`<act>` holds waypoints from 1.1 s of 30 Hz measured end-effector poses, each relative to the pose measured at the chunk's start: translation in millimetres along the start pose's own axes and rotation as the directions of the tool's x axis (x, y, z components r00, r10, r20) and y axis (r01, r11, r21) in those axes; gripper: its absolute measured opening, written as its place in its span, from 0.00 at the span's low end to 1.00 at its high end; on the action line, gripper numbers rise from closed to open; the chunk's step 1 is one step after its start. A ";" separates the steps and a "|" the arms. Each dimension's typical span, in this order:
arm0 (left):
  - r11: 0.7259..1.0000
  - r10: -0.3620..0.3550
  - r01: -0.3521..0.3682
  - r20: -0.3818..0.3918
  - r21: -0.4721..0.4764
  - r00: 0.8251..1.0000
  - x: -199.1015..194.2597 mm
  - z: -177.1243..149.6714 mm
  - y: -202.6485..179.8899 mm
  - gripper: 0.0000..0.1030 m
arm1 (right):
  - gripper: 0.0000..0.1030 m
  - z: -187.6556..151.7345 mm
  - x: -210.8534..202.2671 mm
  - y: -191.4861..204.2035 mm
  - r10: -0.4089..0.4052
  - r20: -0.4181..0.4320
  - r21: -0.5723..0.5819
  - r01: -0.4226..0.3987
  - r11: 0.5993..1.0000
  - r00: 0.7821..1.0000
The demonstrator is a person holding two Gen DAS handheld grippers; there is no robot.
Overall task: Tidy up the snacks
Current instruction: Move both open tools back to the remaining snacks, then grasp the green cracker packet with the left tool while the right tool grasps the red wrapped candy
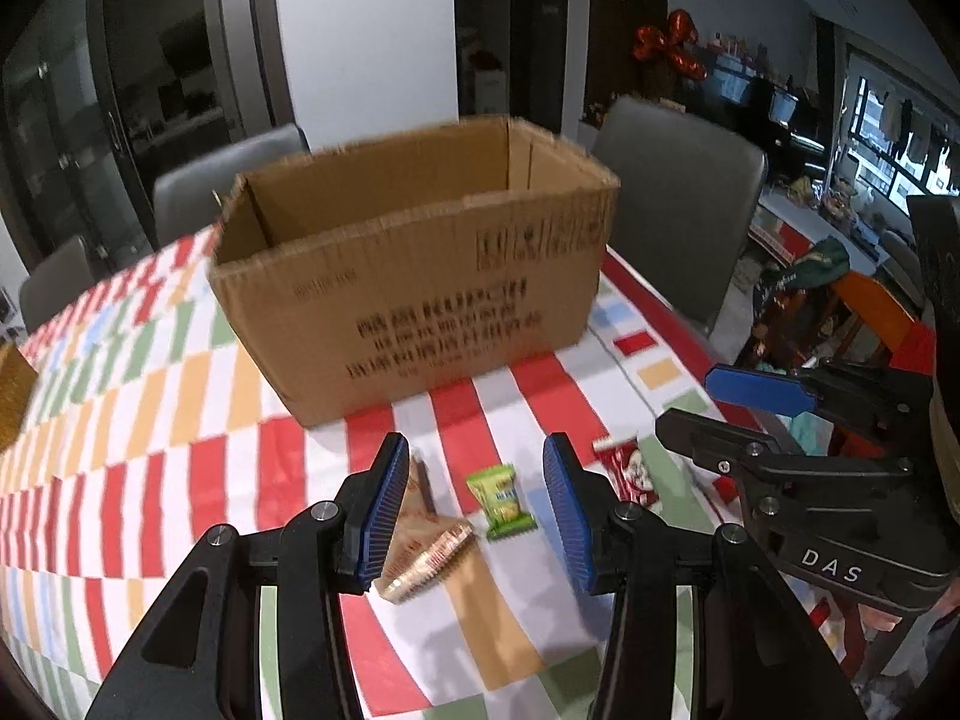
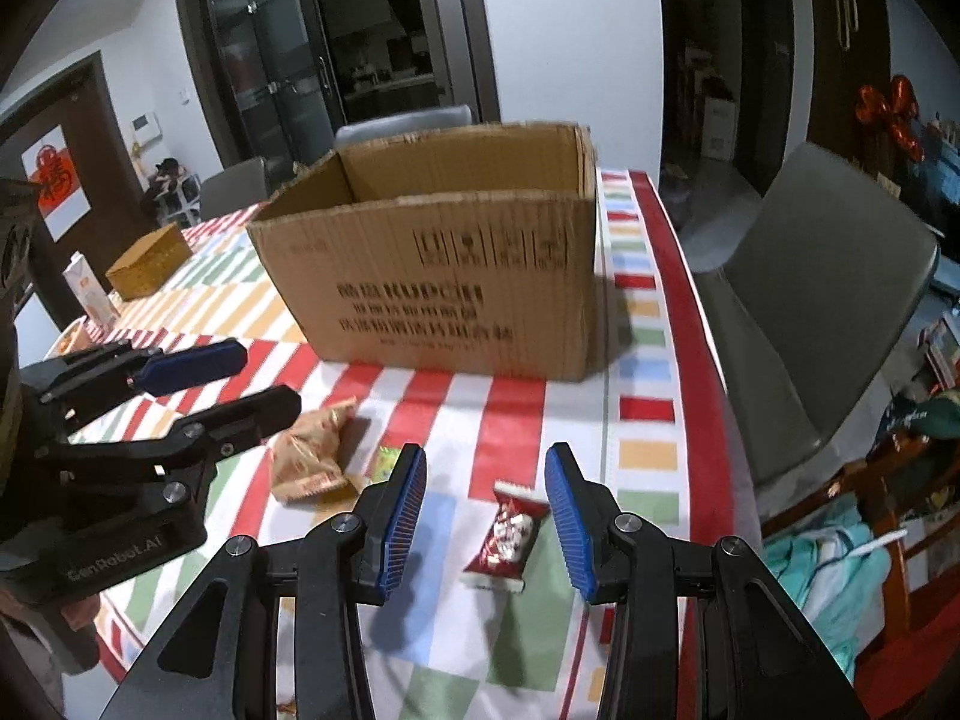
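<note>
An open cardboard box [image 1: 414, 276] stands on the striped tablecloth; it also shows in the right wrist view [image 2: 444, 276]. My left gripper [image 1: 474, 510] is open above a small green snack packet [image 1: 499, 501], with a tan snack packet [image 1: 423, 546] by its left finger. A red snack packet [image 1: 624, 468] lies to the right. My right gripper [image 2: 486, 516] is open around the red snack packet [image 2: 507, 534] lying on the table. The tan packet [image 2: 312, 450] and part of the green packet [image 2: 384, 462] show to its left. The left gripper [image 2: 240, 378] appears at left there, open.
Grey chairs [image 1: 678, 210] stand behind and right of the table [image 2: 828, 276]. A small woven box [image 2: 150, 261] and a carton [image 2: 90, 288] sit at the table's far left. The table edge [image 2: 702, 360] runs along the right. Clutter lies on the floor at right [image 2: 840, 570].
</note>
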State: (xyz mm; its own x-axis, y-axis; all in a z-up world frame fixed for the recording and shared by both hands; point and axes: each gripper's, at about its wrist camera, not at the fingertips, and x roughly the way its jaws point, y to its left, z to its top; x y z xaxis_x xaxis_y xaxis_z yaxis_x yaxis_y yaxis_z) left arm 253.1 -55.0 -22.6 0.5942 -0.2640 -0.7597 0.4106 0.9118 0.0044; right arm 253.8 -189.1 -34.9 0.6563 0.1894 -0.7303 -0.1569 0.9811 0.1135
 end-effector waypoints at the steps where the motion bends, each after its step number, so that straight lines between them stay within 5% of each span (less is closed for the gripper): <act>1: 1.000 -0.007 0.007 -0.009 -0.001 1.000 3.6 -2.7 -0.3 0.45 | 0.41 -2.5 3.9 -0.9 -0.001 -0.013 0.004 0.001 1.000 1.000; 23: 0.997 -0.080 0.075 -0.178 -0.033 0.981 82.3 -19.9 1.9 0.40 | 0.41 -37.3 61.5 -15.2 0.003 -0.177 0.075 0.010 0.997 0.984; 33: 0.996 -0.077 0.066 -0.239 -0.052 0.968 104.3 -20.1 0.1 0.27 | 0.41 -35.6 74.7 -15.4 0.005 -0.193 0.081 0.011 0.997 0.981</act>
State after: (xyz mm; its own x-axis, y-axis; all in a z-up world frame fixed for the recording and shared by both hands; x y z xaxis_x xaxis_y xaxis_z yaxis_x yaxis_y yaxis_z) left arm 301.2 -76.1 -114.9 0.3788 -0.2503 -0.8910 0.4126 0.9074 -0.0795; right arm 278.9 -191.5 -115.1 0.5006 0.1831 -0.8461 -0.0897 0.9831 0.1596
